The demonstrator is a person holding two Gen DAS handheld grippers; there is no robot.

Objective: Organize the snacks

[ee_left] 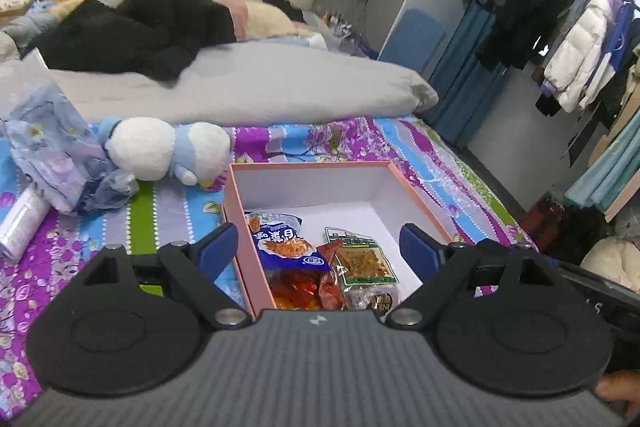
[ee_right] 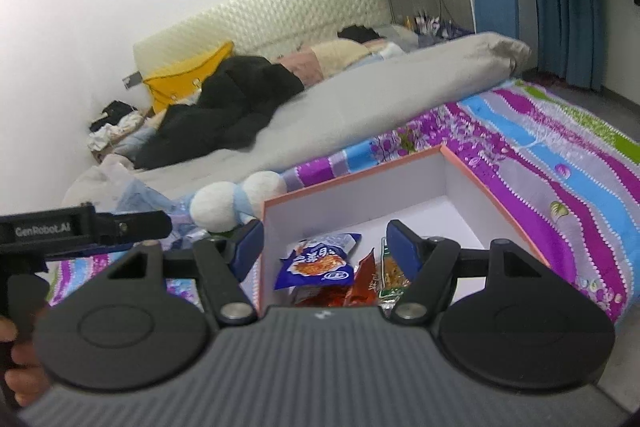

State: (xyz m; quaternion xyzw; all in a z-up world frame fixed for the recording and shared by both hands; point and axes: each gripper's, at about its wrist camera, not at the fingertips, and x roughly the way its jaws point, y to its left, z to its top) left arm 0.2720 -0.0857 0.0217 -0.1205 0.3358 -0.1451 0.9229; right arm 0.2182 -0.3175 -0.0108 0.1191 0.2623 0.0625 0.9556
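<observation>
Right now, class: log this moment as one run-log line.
left gripper: open, empty | right gripper: open, empty | snack packets: in pink box

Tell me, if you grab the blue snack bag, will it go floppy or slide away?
The blue bag looks like thin, crinkly plastic, so it would probably flop and bend. Its shiny skin may be slippery. It leans on other packets in the box, so lifting it could shift them.
</observation>
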